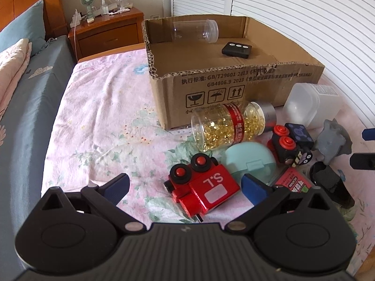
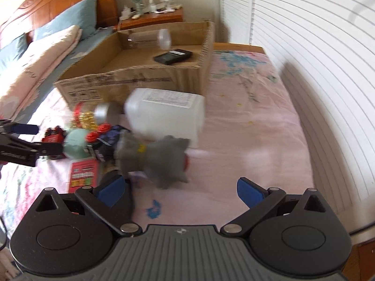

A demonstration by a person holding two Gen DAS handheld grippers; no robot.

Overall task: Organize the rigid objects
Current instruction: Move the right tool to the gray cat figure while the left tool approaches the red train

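Left gripper (image 1: 185,188) jaws spread, empty, above red toy train (image 1: 202,190) on floral bedspread (image 1: 98,117). Right gripper (image 2: 180,189) jaws spread, empty, near grey figure (image 2: 161,161). Beyond: capsule bottle (image 1: 232,126) lying against cardboard box (image 1: 234,89); inside box, clear jar (image 1: 195,31) and black remote (image 1: 237,49).

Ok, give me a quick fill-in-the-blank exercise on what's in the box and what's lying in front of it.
1. Inside the cardboard box lie a clear empty jar and a black ____.
2. The jar of gold capsules lies on its ____.
3. The toy train between the left gripper fingers is ____ in colour.
4. Both grippers are ____, holding nothing.

Missing words: remote; side; red; open
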